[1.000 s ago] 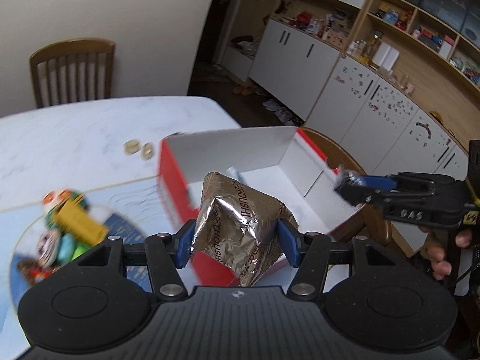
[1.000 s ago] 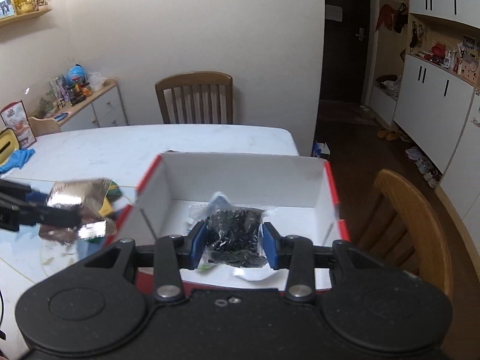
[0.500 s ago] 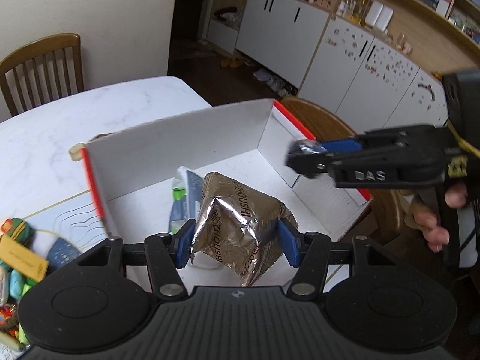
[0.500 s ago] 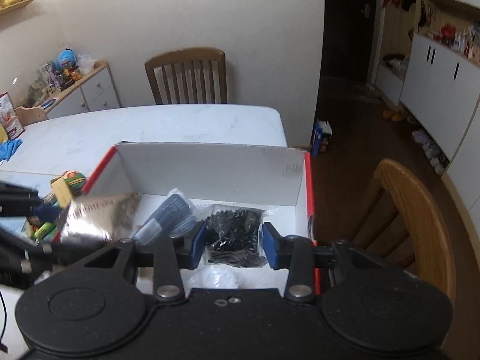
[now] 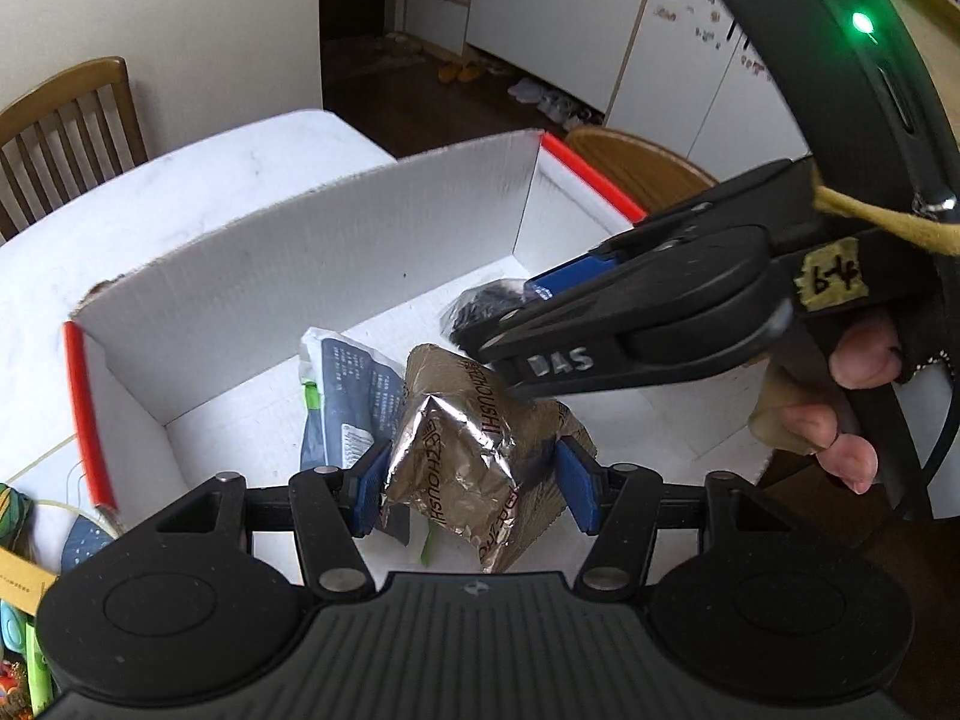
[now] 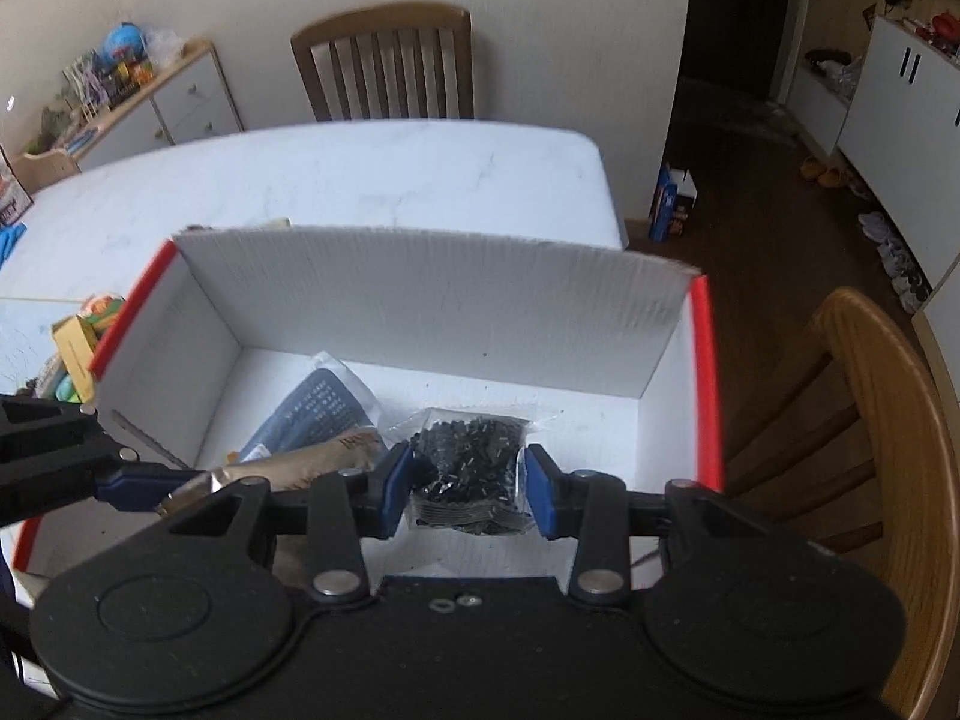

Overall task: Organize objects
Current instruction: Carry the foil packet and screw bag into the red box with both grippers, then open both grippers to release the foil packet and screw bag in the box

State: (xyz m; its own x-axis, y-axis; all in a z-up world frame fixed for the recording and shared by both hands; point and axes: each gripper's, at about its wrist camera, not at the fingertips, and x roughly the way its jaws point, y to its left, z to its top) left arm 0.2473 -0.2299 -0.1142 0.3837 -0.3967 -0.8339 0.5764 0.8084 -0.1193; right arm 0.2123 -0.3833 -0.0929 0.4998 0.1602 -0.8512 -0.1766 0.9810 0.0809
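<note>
Main risk we see: both grippers crowd the white box at once, so they could clash or drop early. Left gripper fingers clamp the crinkled gold foil pouch, lower centre; right gripper pinches the clear bag of black bits, probably just above the floor.

Two grippers are showing: the left gripper is clamping one foil packet, and the right gripper is clamping one clear bag of small black pieces. One red-edged white box is sitting on one white table, holding one blue-grey pouch. Two wooden chairs are standing by: one chair behind the table, another chair at the right
</note>
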